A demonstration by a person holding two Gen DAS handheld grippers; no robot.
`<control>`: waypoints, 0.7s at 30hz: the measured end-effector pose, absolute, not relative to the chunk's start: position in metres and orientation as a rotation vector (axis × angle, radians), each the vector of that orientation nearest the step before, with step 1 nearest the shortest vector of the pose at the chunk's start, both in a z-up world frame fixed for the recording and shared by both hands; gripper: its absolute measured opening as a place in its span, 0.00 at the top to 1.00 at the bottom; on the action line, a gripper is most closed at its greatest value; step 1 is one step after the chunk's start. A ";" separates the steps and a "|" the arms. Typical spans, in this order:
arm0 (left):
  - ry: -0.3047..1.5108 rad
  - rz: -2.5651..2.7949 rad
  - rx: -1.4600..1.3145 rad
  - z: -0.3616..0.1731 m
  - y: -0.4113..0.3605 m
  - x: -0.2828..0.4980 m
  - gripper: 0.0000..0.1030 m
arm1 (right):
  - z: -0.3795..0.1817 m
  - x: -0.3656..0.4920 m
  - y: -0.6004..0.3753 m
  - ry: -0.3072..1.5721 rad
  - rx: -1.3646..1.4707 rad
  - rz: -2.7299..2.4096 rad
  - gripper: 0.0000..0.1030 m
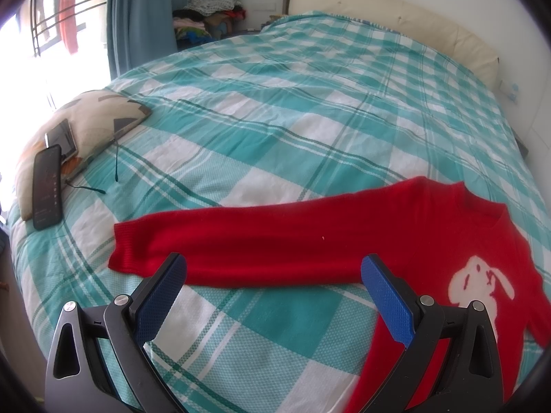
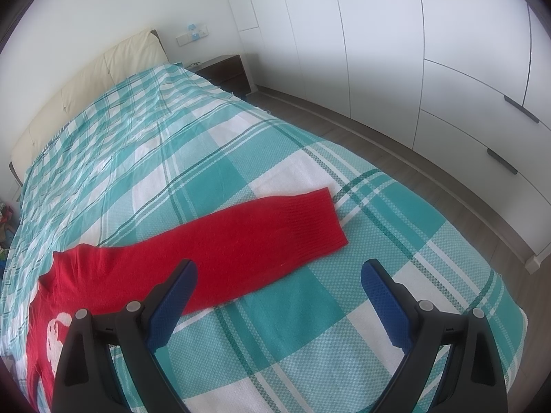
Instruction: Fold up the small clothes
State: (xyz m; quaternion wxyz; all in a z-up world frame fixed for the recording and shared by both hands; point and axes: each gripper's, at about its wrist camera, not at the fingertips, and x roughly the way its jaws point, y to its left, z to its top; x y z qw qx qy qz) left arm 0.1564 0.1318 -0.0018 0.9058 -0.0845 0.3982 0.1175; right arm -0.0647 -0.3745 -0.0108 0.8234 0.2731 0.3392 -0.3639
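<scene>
A small red sweater (image 1: 396, 237) with a white figure on its chest lies flat on the teal-and-white checked bedspread (image 1: 275, 110), sleeves spread to both sides. In the left wrist view one sleeve stretches leftward, its cuff at the left end. My left gripper (image 1: 273, 270) hovers open just in front of that sleeve, nothing between its blue pads (image 1: 385, 299). In the right wrist view the red sweater (image 2: 113, 272) sends its other sleeve rightward to a ribbed cuff. My right gripper (image 2: 279, 275) is open near this sleeve's lower edge, holding nothing.
A patterned cushion (image 1: 86, 127) with two phones (image 1: 46, 186) on it lies at the bed's left edge. A pile of clothes (image 1: 210, 7) sits beyond the far corner by a blue curtain. A cream headboard (image 2: 86, 79), nightstand (image 2: 227, 69) and white wardrobe (image 2: 430, 51) border the bed.
</scene>
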 end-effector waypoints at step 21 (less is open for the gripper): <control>0.818 0.237 -0.227 -0.003 0.140 0.142 0.01 | 0.000 -0.092 -0.403 0.505 0.740 -0.679 0.08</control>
